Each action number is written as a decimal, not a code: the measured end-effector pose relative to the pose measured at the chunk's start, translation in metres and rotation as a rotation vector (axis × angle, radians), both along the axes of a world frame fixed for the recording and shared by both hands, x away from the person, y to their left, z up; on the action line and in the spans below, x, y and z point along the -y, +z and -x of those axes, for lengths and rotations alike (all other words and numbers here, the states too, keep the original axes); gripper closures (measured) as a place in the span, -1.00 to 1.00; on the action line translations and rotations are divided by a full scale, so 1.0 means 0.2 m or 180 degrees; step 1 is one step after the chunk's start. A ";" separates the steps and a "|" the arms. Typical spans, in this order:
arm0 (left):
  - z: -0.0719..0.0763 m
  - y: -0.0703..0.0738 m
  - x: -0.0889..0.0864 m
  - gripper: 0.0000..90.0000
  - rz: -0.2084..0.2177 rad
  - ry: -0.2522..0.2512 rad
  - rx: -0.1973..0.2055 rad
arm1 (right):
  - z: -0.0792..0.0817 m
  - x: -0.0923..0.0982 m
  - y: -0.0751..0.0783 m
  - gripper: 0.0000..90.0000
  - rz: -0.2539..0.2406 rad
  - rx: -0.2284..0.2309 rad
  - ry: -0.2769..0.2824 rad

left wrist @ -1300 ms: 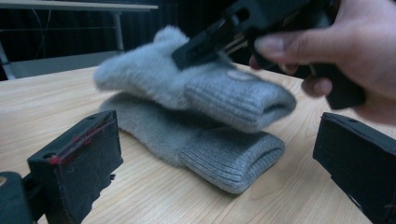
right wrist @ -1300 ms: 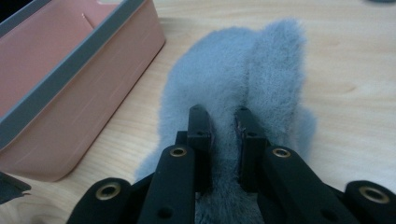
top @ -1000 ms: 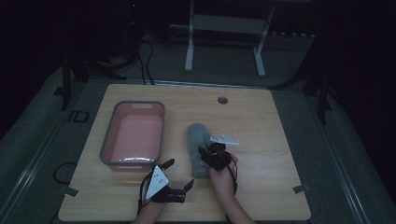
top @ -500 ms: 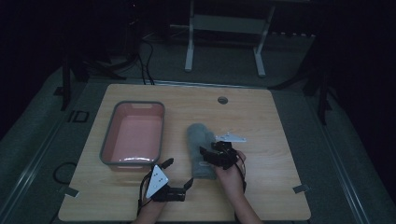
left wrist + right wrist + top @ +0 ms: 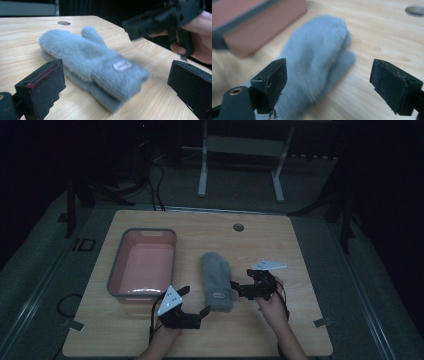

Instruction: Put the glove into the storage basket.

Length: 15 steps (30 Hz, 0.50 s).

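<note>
Nearest the table's front edge, left of the grey mitten's (image 5: 216,279) cuff, the left gripper (image 5: 192,306) stands spread wide, gripping nothing. Right of the cuff, the right gripper (image 5: 239,287) has just been opening; its jaws gape with nothing pinched. On the mitten's cuff sits a small oval label (image 5: 122,66), too blurred to read. Left of the mitten stands a pink tub (image 5: 116,276).

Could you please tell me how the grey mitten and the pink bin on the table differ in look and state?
The mitten is soft, fuzzy and blue-grey, while the bin is rigid, pink inside with a grey rim. The mitten lies flat between the two grippers; the bin stands farther left, by the left gripper, with nothing in it. The bin looks clearly larger. Both rest on the wooden table, untouched.
</note>
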<state>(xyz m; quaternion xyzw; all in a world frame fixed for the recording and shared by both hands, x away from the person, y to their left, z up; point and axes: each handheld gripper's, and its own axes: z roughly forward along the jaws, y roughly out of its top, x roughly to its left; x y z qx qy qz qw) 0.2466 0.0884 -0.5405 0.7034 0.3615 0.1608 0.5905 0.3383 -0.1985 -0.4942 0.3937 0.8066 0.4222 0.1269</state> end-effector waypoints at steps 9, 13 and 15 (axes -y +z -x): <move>-0.24 0.21 0.14 -0.86 -0.0637 0.0201 -0.0517 | -0.05 0.02 0.03 -0.42 0.0078 0.0000 -0.0041; -0.37 0.22 0.18 -0.67 -0.0810 0.0350 -0.0762 | -0.09 -0.03 0.02 0.13 -0.0049 -0.0090 -0.0085; -0.41 0.21 0.20 -0.57 -0.0874 0.0410 -0.0776 | -0.11 -0.08 -0.01 0.24 -0.0050 -0.0171 -0.0004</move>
